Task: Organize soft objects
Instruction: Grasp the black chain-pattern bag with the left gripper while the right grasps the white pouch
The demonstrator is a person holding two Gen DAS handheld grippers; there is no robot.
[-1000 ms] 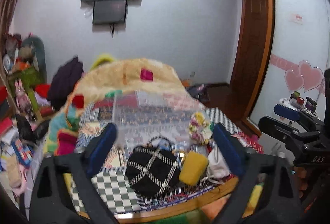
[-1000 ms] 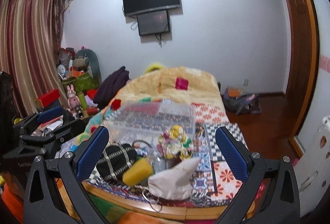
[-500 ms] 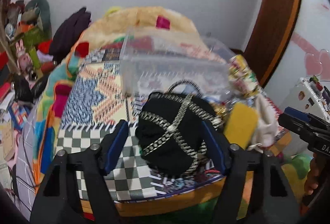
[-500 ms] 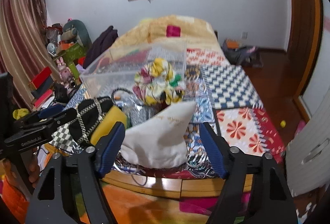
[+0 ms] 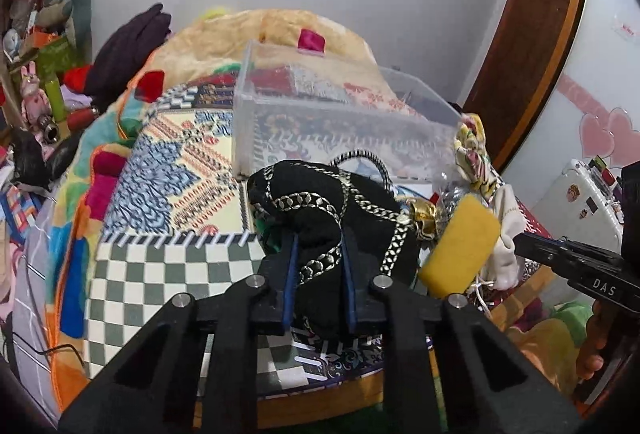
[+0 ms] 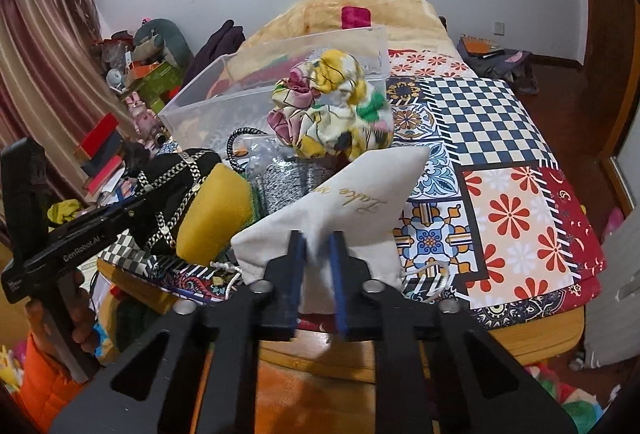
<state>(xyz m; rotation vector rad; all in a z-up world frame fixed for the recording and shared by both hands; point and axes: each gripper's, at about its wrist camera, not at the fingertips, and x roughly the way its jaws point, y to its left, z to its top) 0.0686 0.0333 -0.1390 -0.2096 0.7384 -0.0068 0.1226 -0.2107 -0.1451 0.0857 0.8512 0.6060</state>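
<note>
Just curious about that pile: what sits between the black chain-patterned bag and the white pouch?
A yellow sponge sits between the black bag and the white pouch, clearest in the right wrist view.

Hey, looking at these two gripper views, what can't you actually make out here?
- What lies under the black bag: left wrist view, its own bulk and the left hand-held gripper cover it.
- The white pouch lettering: right wrist view, upside down and partly folded, unreadable.
- The clear bin contents: both views, the blurry walls show mostly quilt pattern.
- The silvery item behind the yellow sponge: right wrist view, mostly hidden by the sponge and pouch.
</note>
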